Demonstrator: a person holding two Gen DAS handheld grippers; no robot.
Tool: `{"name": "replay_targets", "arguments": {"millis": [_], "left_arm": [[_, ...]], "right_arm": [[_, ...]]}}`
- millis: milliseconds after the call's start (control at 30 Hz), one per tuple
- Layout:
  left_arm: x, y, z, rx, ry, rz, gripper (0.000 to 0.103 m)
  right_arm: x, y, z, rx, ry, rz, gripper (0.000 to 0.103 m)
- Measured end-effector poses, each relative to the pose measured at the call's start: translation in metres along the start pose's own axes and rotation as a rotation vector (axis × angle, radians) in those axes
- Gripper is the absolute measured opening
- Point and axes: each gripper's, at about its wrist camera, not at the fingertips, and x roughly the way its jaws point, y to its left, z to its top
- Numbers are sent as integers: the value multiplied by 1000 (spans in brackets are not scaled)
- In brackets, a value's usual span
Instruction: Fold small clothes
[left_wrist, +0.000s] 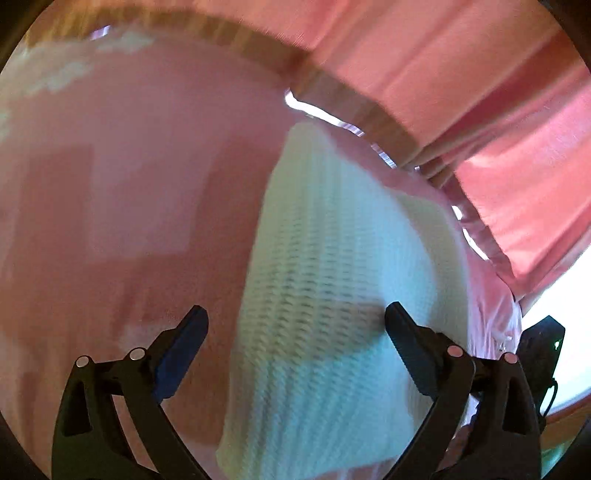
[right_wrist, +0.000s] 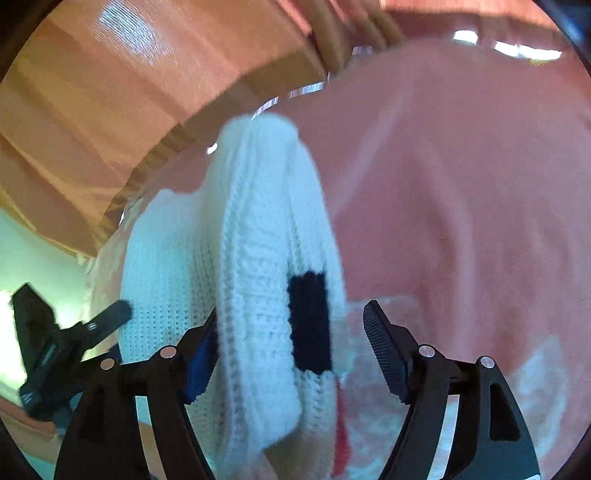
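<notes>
A white knitted garment (left_wrist: 332, 295) lies on a pink cloth-covered surface (left_wrist: 129, 166), close to that surface's edge, and both views are blurred. In the left wrist view it runs as a long ribbed band from near the edge down toward the camera, and a second, flatter layer of the same knit shows along its right side. In the right wrist view the garment (right_wrist: 251, 258) looks folded over itself, with a thick rounded fold standing up along its middle and a dark navy rectangular patch (right_wrist: 308, 321) on the side facing right. The left gripper (left_wrist: 295, 321) has its jaws spread wide over the knit; the band lies between the fingers, and neither pad presses on it. The right gripper (right_wrist: 291, 321) also has its jaws apart: the blue-padded left finger (right_wrist: 201, 365) sits right against the fold, while the right finger stands clear of it over the pink cloth. The left gripper (right_wrist: 70, 332) also appears at the left of the right wrist view, its tip at the garment's far side. Beyond the surface's edge hangs pleated pink-orange fabric (left_wrist: 461, 92), with a brown striped band (left_wrist: 351, 107) between the two.
</notes>
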Motion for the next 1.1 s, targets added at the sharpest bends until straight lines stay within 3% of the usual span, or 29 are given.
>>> {"name": "replay_targets", "arguments": {"millis": [67, 300, 367, 467, 533, 667, 767, 867, 967, 1033, 1100], "left_arm": [[13, 6, 0, -31, 39, -34, 97], [21, -4, -1, 5, 47, -89, 98], [23, -5, -1, -9, 72, -139, 95], [27, -4, 3, -13, 86, -148, 83], [26, -2, 6, -12, 94, -177, 61], [3, -14, 3, 40, 77, -201, 48], [-18, -21, -3, 58, 108, -256, 48], [-10, -23, -14, 58, 166, -250, 51], [8, -20, -27, 61, 183, -167, 71], [15, -11, -32, 12, 175, -161, 89], [15, -12, -34, -9, 142, -175, 94]], "right_arm": [[15, -1, 1, 35, 48, 36, 78], [18, -2, -3, 60, 36, 73, 82], [19, -3, -3, 67, 38, 89, 73], [21, -7, -4, 96, 49, 154, 54], [17, -10, -4, 114, 37, 193, 43], [-9, 2, -5, 83, -35, 225, 39], [-38, 6, -15, 61, -94, 239, 39], [-45, -3, -29, 79, -83, 197, 46], [-25, -14, -38, 128, 4, 92, 58], [-19, -23, -40, 181, 19, 101, 64], [-15, -28, -39, 195, 32, 111, 71]]}}
